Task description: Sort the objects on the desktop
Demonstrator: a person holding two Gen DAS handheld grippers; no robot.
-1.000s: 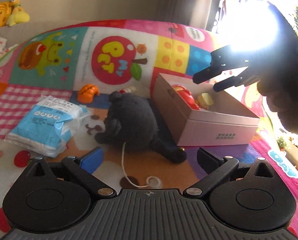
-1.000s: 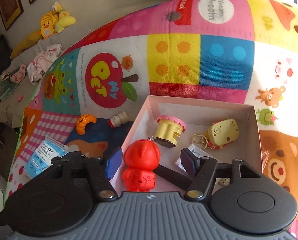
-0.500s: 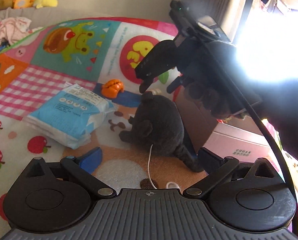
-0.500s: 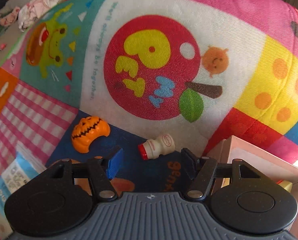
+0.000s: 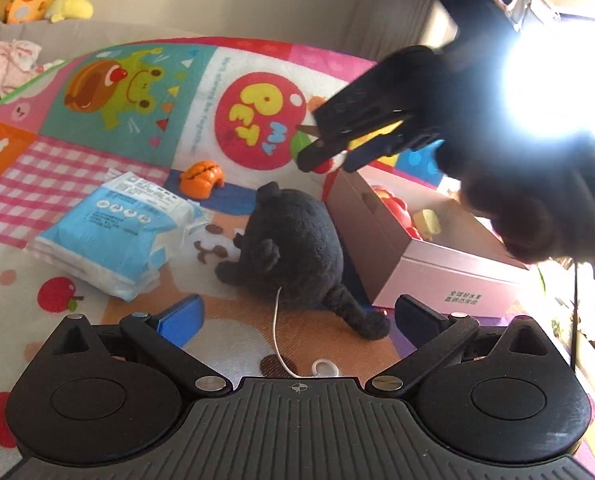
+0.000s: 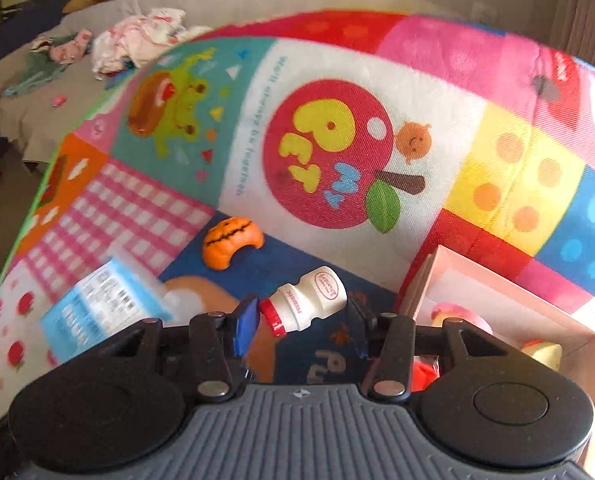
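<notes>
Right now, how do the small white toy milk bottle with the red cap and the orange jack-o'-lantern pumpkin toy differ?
The small white toy milk bottle with the red cap is gripped between the right gripper's fingers and lifted, tilted cap-down; the orange jack-o'-lantern pumpkin toy lies untouched on the colourful play mat. The bottle is smooth and cylindrical; the pumpkin is ribbed, with a black stitched grin. Both are small toys outside the pink cardboard box.

A bright patchwork play mat [image 5: 145,152] carried an orange pumpkin toy [image 5: 200,178], a blue-and-white tissue pack [image 5: 113,232], a dark plush animal [image 5: 297,248] and an open pink box [image 5: 449,276] beside it
</notes>
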